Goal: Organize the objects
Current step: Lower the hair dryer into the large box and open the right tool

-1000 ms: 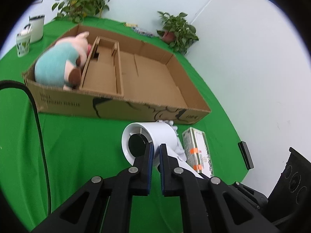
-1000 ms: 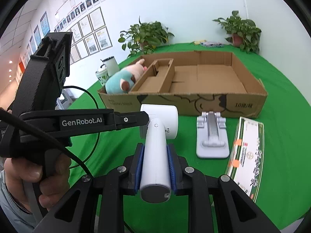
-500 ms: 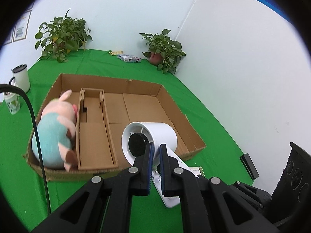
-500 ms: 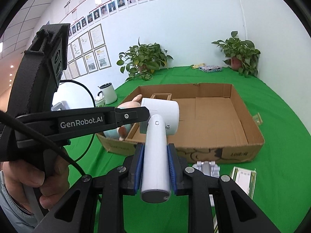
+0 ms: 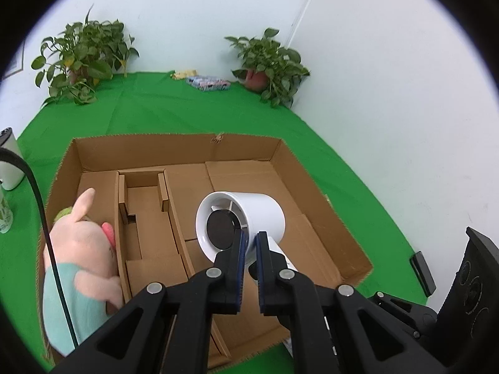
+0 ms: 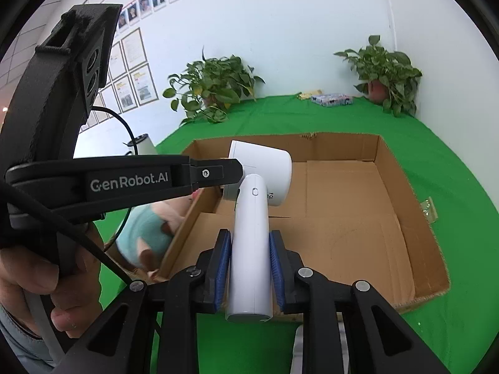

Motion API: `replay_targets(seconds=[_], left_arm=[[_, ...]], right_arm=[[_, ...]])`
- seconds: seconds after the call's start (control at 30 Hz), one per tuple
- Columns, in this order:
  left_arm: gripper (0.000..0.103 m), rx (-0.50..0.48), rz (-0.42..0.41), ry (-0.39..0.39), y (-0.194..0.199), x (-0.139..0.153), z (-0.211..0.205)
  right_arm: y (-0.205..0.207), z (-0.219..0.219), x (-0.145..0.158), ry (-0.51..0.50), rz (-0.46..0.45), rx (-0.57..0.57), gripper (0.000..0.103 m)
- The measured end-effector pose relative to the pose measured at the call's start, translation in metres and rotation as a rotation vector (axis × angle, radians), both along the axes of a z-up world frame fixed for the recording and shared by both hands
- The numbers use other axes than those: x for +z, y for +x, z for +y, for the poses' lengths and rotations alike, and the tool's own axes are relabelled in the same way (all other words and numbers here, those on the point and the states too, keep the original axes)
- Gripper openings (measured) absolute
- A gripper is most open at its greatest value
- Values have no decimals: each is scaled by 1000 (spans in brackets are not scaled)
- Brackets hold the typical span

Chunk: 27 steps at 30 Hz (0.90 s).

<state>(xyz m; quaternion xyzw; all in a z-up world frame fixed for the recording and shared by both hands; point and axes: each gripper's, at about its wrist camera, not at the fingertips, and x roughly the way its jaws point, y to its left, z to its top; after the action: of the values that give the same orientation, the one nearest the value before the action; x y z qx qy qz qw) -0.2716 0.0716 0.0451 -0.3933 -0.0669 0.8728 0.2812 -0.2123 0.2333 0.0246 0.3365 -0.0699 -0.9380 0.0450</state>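
Observation:
A white hair dryer (image 6: 253,224) is held in the air over the open cardboard box (image 6: 414,205). My right gripper (image 6: 249,249) is shut on its handle. My left gripper (image 5: 248,243) is shut on the rim of its round barrel (image 5: 249,215), and its fingers (image 6: 215,171) reach in from the left in the right wrist view. A plush pig in a teal shirt (image 5: 81,249) lies in the box's left compartment (image 5: 93,184), next to a cardboard divider (image 5: 137,218).
The box sits on a green cloth (image 5: 174,109). Potted plants (image 5: 81,59) (image 5: 268,65) and a small packet (image 5: 207,82) stand at the back. A white mug (image 5: 7,162) is at far left. A black phone-like object (image 5: 422,275) lies right.
Both grippers have lifted the hair dryer off the cloth and carried it forward over the box. The dryer's stand and the green-and-white packet have dropped out of view.

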Motion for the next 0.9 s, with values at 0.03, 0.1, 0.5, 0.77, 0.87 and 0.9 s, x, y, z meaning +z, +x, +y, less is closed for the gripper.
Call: replay_targets(seconds=[0.03,0.1,0.5,0.77,0.87,0.9], left_arm=[[5,-4,-18,-8,-10,-7,2],[5,-10,-40,-27,-25,-18,6],[5,-22,-152,-102,-54,-71,19],[6,-2,-152,-88,-49,-68,10],[6,-2,-125,-42,-42,-54,4],[6,-1,-115,-36,-39,-50,2]], right_arm=[[-10,3,-6,-7,-15,-5,23],[-29,9,-20,-23,-50,-14,23],[-79,33,-86,-94,-191,-41,23],[-81,23,-110,-132,-268,-19,22],[-81,13,-115,-86,-273,-19,22],[-81,13,-115,-90,-276,-19,22]])
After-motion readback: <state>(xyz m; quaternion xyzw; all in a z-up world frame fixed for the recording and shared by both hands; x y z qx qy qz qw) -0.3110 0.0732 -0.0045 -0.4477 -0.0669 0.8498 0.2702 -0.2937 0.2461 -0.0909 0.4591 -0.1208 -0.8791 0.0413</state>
